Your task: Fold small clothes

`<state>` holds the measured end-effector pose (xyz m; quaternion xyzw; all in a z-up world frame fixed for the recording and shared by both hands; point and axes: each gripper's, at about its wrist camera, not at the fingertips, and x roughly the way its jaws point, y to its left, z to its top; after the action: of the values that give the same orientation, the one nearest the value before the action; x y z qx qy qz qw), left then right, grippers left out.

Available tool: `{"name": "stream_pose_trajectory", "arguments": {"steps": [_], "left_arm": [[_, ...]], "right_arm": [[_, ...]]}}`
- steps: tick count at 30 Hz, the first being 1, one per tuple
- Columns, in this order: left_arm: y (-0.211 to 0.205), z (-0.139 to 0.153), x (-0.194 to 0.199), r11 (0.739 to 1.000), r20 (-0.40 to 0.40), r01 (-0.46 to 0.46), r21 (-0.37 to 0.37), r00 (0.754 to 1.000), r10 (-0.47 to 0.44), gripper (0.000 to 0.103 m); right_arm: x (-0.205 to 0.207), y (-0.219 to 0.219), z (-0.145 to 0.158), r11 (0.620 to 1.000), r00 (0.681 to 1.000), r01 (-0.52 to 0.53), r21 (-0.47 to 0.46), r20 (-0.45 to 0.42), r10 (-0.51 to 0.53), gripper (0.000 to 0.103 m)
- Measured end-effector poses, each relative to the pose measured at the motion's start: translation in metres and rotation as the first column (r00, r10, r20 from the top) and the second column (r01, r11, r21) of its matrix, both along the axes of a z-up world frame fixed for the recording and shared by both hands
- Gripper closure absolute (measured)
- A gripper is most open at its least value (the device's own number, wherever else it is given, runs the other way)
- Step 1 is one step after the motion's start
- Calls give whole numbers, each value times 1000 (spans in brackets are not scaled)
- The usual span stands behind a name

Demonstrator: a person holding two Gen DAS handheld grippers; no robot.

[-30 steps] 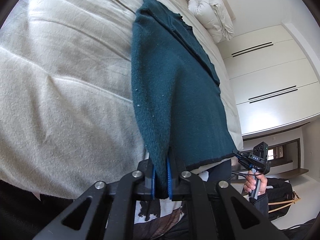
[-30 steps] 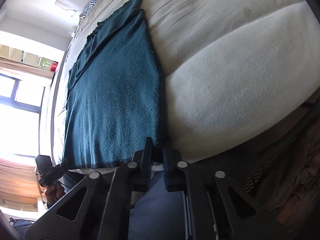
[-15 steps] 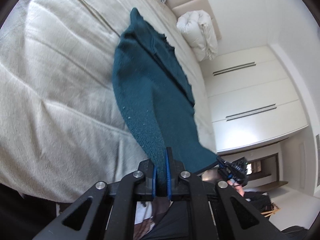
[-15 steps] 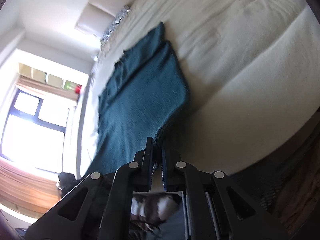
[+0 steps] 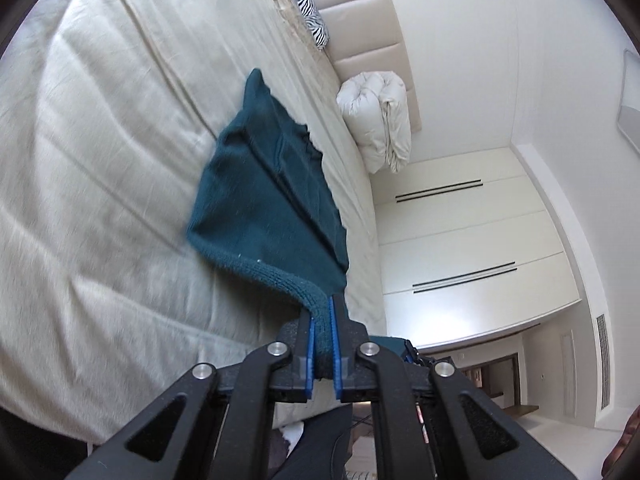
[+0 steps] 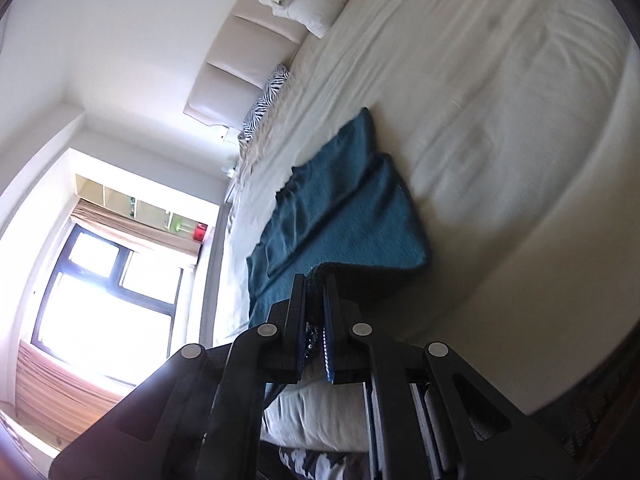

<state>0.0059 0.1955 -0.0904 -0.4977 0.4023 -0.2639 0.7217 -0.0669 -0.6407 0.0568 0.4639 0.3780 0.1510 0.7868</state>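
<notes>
Left wrist view: left gripper and right gripper pinch the knitted teal sweater above a wrinkled cream bed, white duvet roll beyond

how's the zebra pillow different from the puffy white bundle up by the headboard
The zebra pillow carries a black and white stripe print; the white bundle is plain.
In both wrist views the zebra pillow shows as a small narrow shape, while the white bundle is far bulkier.
The bundle looks like bedding folded or rolled over itself with deep creases; the pillow shows no such folds.
Both lie at the head of the bed, against the padded headboard.
</notes>
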Motion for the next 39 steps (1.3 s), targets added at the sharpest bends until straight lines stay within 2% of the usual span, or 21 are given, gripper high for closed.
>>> {"name": "stream_pose_trajectory", "arguments": {"steps": [12,18,27,39], "left_arm": [[2,7,36,997,13,-48,-53,999,49,96],[5,16,60,997,38,-63,-52,997,65,96],[5,17,116,994,40,-86,-66,995,89,96],[1,10,200,994,22,-95,-45,995,96,96]], "right_arm": [[44,6,12,999,999,32,12,41,-33,97],[73,8,17,999,998,44,-23,53,-42,97],[125,14,22,993,996,72,-93,67,-66,97],[210,16,0,983,994,112,-149,30,-109,97]]}}
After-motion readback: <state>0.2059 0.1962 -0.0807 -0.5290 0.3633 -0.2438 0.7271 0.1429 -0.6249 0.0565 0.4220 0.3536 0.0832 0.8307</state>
